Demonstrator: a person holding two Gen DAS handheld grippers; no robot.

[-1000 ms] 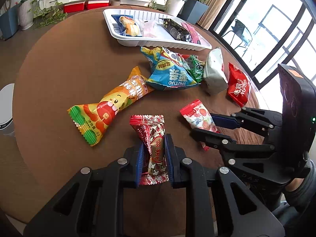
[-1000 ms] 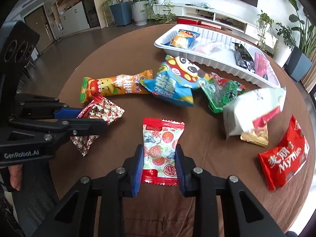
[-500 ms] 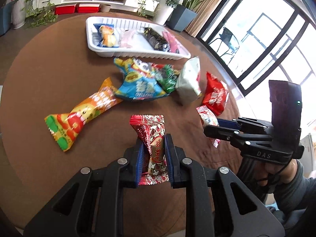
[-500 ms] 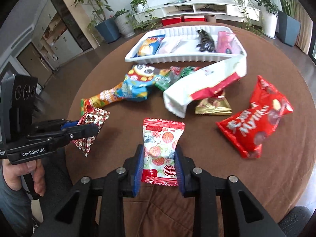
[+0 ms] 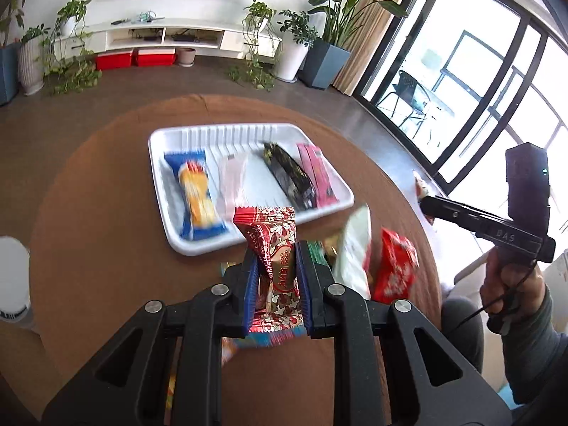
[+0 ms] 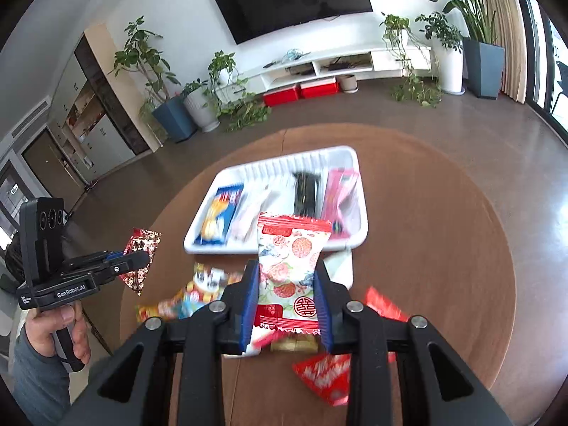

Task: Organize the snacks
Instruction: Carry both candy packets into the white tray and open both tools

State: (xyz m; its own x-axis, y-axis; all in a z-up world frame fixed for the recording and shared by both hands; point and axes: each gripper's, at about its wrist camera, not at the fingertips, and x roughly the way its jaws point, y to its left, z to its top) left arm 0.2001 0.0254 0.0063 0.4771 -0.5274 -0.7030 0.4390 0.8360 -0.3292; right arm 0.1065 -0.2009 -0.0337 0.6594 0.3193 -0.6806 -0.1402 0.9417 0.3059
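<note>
left gripper (image 5: 277,277): jaws pinch dark-red patterned candy packet (image 5: 275,248), held upright above brown round table (image 5: 88,213) | right gripper (image 6: 287,301): jaws pinch white-and-red snack packet (image 6: 289,266), near white tray (image 6: 358,191) | tray: four packets side by side | loose snacks: near tray's front edge, blurred

- We see a round brown desk (image 6: 443,213) filling the middle and lower part of both views.
- A white ribbed tray (image 5: 161,191) lies on it, centre of the frame.
- Below the tray, loose packets lie on the desk: a white pouch (image 5: 351,248) beside a red packet (image 5: 394,269) at centre right of the left view.
- In the right view, a blurred blue and orange packet (image 6: 188,298) lies at lower left and another red packet (image 6: 323,376) at the bottom.
</note>
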